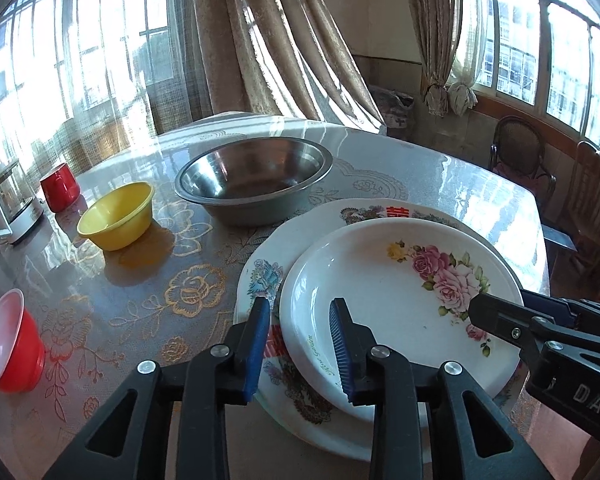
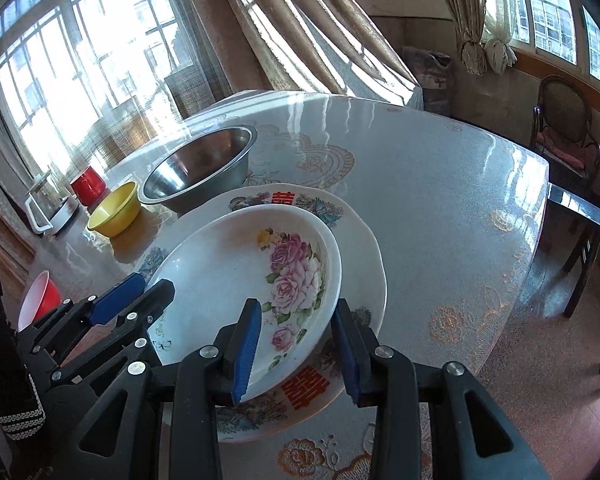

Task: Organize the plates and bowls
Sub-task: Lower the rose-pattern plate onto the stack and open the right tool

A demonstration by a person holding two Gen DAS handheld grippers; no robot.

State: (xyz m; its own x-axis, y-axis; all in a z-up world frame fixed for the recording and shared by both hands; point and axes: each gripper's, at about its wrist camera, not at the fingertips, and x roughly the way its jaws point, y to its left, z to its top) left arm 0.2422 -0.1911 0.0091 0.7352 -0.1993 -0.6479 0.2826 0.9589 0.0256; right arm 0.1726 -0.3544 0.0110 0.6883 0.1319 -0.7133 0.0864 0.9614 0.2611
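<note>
Two tongs straddling the rose plate's rim

From the left wrist, our left tongs (image 1: 302, 344) stand partly open astride the near-left rim of the rose plate (image 1: 396, 300), pads apparently not pressing; it lies on the large plate (image 1: 256, 280), in front of the steel bowl (image 1: 256, 180). We should centre it before letting go. From the right wrist, our right tongs (image 2: 298, 350) likewise straddle its right rim, partly open. The glossy surface (image 2: 440, 200) sits by curtained windows.
</note>
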